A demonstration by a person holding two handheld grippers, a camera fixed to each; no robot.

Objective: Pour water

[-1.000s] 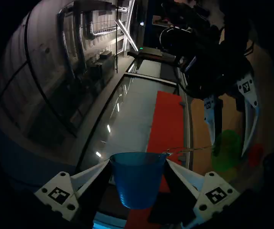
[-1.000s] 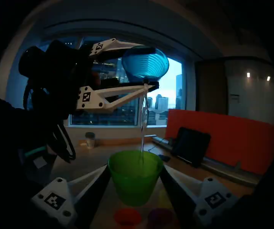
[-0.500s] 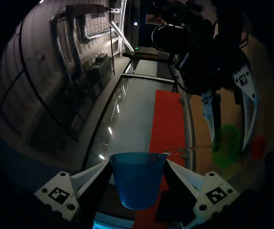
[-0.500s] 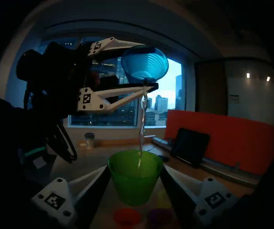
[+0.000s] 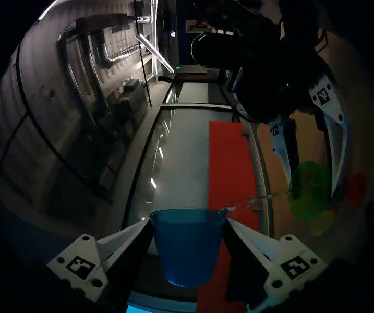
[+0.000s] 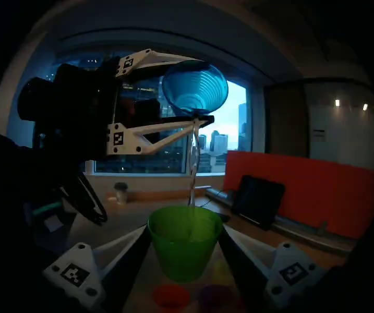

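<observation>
Well, the pour is in full flow! The left gripper (image 5: pixel 188 223) has both fingers clamped on the blue cup (image 5: pixel 188 245), low in the centre of the left gripper view. In the right gripper view that cup sits high in the upper middle, tipped hard over with its mouth facing the camera. A thin stream of water (image 6: pixel 192 167) drops from its lower rim.

Down it goes into the green cup (image 6: pixel 185 242), bottom centre of that view. The right gripper (image 6: pixel 185 229) squeezes it upright between both fingers. The two cups are apart, blue above green, joined by nothing but the water.

So this looks like the middle of the pouring step. The next move calls for a steady green cup under the stream. It also needs a careful hand on the blue one: more tilt as the flow thins, or a roll back upright once enough is across (the stream is slim and could easily slip past the rim).

The light is dim. I cannot read the water level in the green cup, nor what is left in the blue. A red cup (image 6: pixel 170 296) and a purple one (image 6: pixel 213 297) are cut off at the bottom edge.
</observation>
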